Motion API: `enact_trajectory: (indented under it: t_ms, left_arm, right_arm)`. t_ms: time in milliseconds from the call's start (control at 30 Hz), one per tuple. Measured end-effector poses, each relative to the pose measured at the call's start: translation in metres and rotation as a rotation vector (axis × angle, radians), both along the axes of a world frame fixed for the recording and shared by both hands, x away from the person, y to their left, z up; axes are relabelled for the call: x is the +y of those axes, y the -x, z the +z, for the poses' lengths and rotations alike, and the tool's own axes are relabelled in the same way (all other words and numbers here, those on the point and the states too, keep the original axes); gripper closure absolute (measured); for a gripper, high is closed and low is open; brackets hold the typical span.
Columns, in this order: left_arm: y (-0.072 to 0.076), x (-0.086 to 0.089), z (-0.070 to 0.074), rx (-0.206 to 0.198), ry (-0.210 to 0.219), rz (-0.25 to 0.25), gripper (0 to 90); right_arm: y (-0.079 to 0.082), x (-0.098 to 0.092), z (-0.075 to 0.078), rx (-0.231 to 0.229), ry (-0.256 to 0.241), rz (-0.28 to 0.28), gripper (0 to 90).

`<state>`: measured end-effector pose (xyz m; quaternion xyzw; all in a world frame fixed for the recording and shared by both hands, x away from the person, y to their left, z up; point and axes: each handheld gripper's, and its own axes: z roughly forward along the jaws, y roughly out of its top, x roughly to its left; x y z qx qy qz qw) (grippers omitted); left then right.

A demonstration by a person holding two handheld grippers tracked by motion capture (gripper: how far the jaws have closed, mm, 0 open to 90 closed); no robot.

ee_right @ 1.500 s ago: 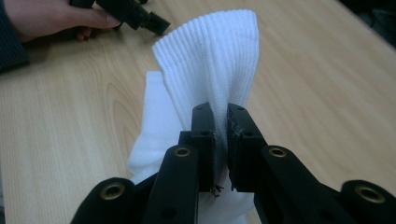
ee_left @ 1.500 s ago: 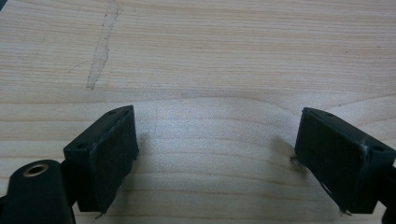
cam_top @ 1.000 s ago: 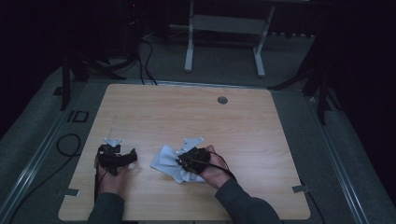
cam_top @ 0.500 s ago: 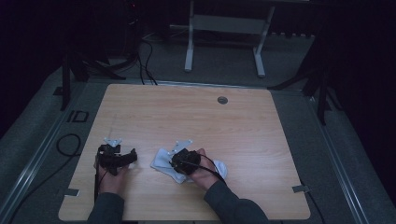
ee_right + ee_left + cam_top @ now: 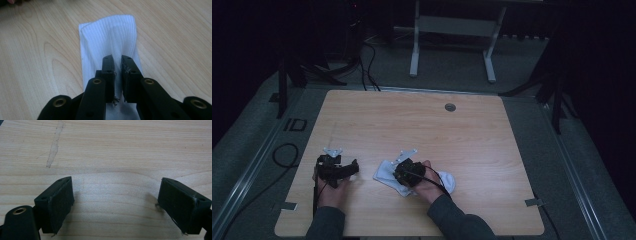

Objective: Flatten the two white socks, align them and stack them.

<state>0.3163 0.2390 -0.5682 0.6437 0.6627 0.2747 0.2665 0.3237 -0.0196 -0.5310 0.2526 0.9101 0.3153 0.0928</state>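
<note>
A white ribbed sock (image 5: 384,173) lies flat near the front of the wooden table (image 5: 422,130). Its cuff end points away from the jaws in the right gripper view, where the sock (image 5: 107,37) rises in a small fold. My right gripper (image 5: 117,60) is shut on that fold of fabric. From above, the right gripper (image 5: 404,172) sits on the sock's middle and hides part of it. My left gripper (image 5: 346,169) rests a little to the sock's left. It stands open (image 5: 116,195) over bare wood, with nothing between its pads.
A round grommet hole (image 5: 450,107) sits near the table's far edge. A pale scuff mark (image 5: 55,145) runs across the wood ahead of the left gripper. Cables (image 5: 287,155) lie on the floor at the left, and a metal stand (image 5: 452,45) stands beyond the table.
My right gripper has shifted left along the sock, closer to the left gripper, and the sock's left end has bunched slightly. The left gripper has stayed put.
</note>
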Motion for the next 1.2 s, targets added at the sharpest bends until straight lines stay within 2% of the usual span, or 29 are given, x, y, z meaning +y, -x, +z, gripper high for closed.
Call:
enact_trajectory:
  t_ms: [100, 200, 267, 333, 367, 533, 667, 767, 933, 1133, 1167, 1200]
  left_arm:
    - [0.0, 0.0, 0.0, 0.0, -0.001, -0.001, 13.8]
    - [0.0, 0.0, 0.0, 0.001, -0.002, -0.001, 13.9]
    - [0.0, 0.0, 0.0, 0.001, -0.002, -0.001, 14.1]
    - [0.0, 0.0, 0.0, 0.001, -0.002, -0.001, 14.1]
    - [0.001, 0.0, 0.0, 0.0, -0.001, -0.011, 14.1]
    - [0.003, -0.002, 0.0, 0.001, -0.001, -0.041, 14.1]
    - [0.007, -0.004, 0.0, -0.012, 0.001, -0.044, 16.7]
    - [0.01, -0.006, 0.002, -0.017, 0.001, -0.062, 27.1]
    - [0.014, -0.013, 0.005, -0.01, 0.001, -0.099, 51.1]
    - [0.016, -0.018, 0.007, -0.001, 0.011, -0.134, 69.8]
    - [0.018, -0.021, 0.01, -0.011, 0.025, -0.162, 69.8]
    - [0.019, -0.022, 0.011, -0.022, 0.031, -0.177, 74.5]
  right_arm:
    - [0.001, 0.0, 0.0, 0.003, 0.001, 0.002, 80.9]
    - [0.001, -0.001, -0.001, 0.023, -0.008, 0.019, 68.6]
    - [0.001, -0.001, 0.0, 0.017, -0.012, 0.015, 62.0]
    - [0.002, -0.002, 0.001, 0.016, -0.014, 0.014, 62.0]
    - [0.003, -0.004, 0.005, 0.004, -0.026, 0.013, 56.4]
    - [0.005, -0.01, 0.013, -0.015, -0.044, 0.009, 54.3]
    - [0.006, -0.019, 0.019, -0.03, -0.053, 0.002, 54.6]
    - [0.007, -0.026, 0.022, -0.043, -0.047, -0.008, 56.8]
    - [0.011, -0.04, 0.028, -0.064, -0.05, -0.028, 58.6]
    - [0.011, -0.051, 0.031, -0.067, -0.058, -0.05, 58.6]
    - [0.011, -0.053, 0.032, -0.066, -0.061, -0.055, 58.6]
    - [0.011, -0.057, 0.033, -0.067, -0.062, -0.062, 58.5]
